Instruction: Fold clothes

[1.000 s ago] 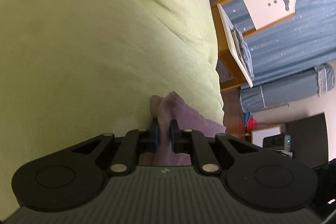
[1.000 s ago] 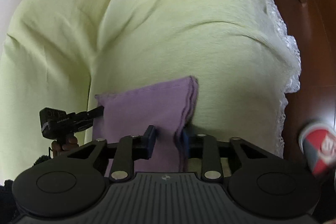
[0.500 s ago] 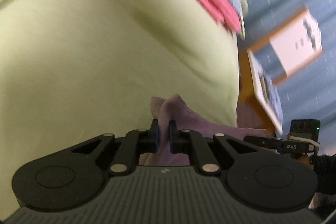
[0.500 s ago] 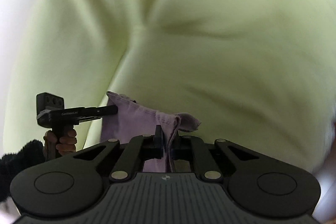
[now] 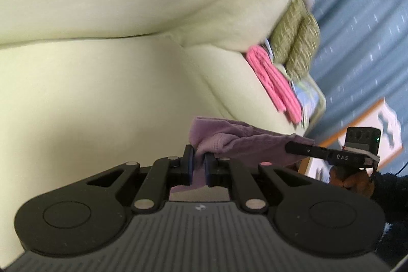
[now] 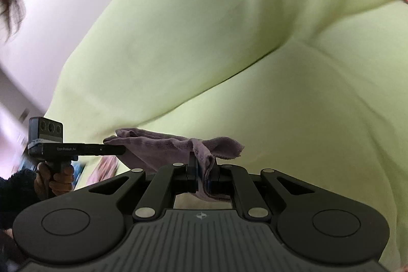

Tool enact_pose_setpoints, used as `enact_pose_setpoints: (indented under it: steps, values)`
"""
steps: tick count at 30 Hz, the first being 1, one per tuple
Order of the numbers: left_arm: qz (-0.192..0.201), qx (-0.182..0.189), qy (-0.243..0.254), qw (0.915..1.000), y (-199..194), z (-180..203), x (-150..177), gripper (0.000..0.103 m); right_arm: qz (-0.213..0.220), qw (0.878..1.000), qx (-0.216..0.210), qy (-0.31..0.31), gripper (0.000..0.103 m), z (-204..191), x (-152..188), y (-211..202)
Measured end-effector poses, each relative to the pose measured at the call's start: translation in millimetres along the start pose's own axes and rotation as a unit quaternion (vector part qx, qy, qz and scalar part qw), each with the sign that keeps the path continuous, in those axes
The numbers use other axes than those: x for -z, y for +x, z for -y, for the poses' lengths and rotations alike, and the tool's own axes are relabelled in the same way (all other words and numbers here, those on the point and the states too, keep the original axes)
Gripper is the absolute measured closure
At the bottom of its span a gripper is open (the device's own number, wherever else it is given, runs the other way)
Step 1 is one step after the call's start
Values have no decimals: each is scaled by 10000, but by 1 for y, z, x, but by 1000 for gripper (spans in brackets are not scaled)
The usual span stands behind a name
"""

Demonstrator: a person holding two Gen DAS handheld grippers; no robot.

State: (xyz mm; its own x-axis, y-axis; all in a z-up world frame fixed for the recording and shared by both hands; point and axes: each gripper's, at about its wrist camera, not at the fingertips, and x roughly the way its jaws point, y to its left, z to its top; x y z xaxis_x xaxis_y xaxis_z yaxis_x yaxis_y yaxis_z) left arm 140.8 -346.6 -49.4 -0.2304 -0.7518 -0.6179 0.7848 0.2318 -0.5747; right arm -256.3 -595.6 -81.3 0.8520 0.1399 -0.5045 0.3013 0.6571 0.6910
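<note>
Above green sofa (image 5: 102, 93): purple garment (image 5: 244, 144), stretched, creased, bunched at clamps.
Left gripper (image 5: 198, 165): clamped on garment, 6 o'clock.
Right gripper (image 6: 202, 176): clamped on garment.

A pale yellow-green cover (image 5: 102, 83) is seen over the whole sofa, plain and without pattern. The garment (image 5: 244, 142) held between the two grippers is of a dull lilac purple, also plain. The left gripper (image 5: 198, 165) and the right gripper (image 6: 202, 179) are black, with dark blue pads (image 5: 190, 162) on the fingers and small silver pins at the joints; a grey ribbed surface is seen on the near part of each body. At the far right of the left view, a bright pink folded cloth (image 5: 272, 83) is found beside an olive-green knitted piece (image 5: 295, 42). The curtain (image 5: 357, 42) behind is grey-blue, sprinkled with small white marks. An orange wooden frame (image 5: 362, 119) with a white panel is seen before it.
</note>
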Motion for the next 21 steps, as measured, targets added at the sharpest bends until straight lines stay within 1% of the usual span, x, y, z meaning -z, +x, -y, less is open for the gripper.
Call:
enact_pose_setpoints:
  steps: [4,6,7,8,10,12,15,16,17,18,19,20,21]
  values:
    - [170,-155,-628,9978,-38,6,34,98,-758,9963,-285,-271,97,-24,-13,5]
    - [189,-243,-861,9958,-38,1,45,98,-1033,9936,-369,-271,97,-26,-19,17]
    - [187,-302,-940,9949,-35,-3,49,98,-1170,9922,-343,-268,97,-24,-19,28]
    - [138,-380,-1029,9939,-25,-14,51,98,-1307,9906,-317,-264,97,-22,-18,40]
    - [56,-509,-1224,9912,-2,-39,54,98,-1510,9881,-214,-215,96,-2,-20,80]
    - [-113,-610,-1613,9850,36,-79,56,98,-1671,9858,-97,-100,96,21,-18,121]
    - [-326,-873,-1876,9778,77,-126,56,98,-1935,9807,284,31,94,55,-13,182]
    - [-396,-848,-1898,9774,83,-135,54,97,-1976,9795,374,77,86,59,-11,191]
    - [-394,-705,-1937,9777,83,-140,53,97,-2016,9783,464,124,80,62,-8,199]
    - [-388,-570,-1973,9779,83,-144,52,95,-1965,9794,423,164,80,64,1,194]
    - [-363,-496,-1999,9779,81,-147,52,94,-1902,9806,420,204,75,64,2,192]
    - [-360,-421,-2037,9775,79,-150,54,89,-1856,9812,467,261,71,65,4,186]
    - [-355,-349,-2077,9769,77,-153,55,81,-1811,9816,514,317,66,67,6,179]
